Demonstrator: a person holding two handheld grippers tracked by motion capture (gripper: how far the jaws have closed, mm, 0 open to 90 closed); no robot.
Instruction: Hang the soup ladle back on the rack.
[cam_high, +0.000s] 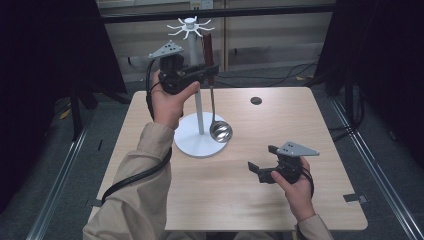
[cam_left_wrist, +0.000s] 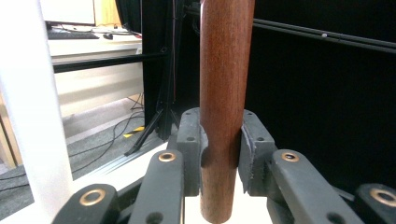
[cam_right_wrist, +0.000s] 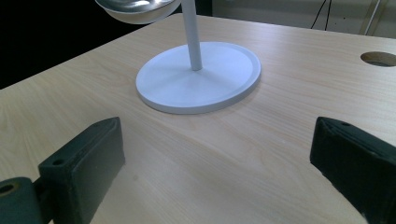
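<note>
A white rack stands mid-table: a round base (cam_high: 197, 142), a thin pole (cam_high: 198, 107) and a ring of hooks (cam_high: 189, 26) on top. A ladle with a dark wooden handle (cam_high: 208, 52) and a steel bowl (cam_high: 220, 132) hangs upright beside the pole, its bowl above the base. My left gripper (cam_high: 207, 74) is shut on the ladle's handle (cam_left_wrist: 224, 107), held high next to the pole (cam_left_wrist: 32, 121). My right gripper (cam_high: 261, 162) rests low at the table's right front, jaws open and wide apart, nothing between them; ahead of it lie the rack base (cam_right_wrist: 198, 77) and the ladle bowl (cam_right_wrist: 137, 9).
The light wooden table (cam_high: 235, 200) has a round cable hole (cam_high: 256, 100) at the back right. Dark curtains flank both sides, and cables lie on the floor behind. A black cable trails from the left gripper along the sleeve.
</note>
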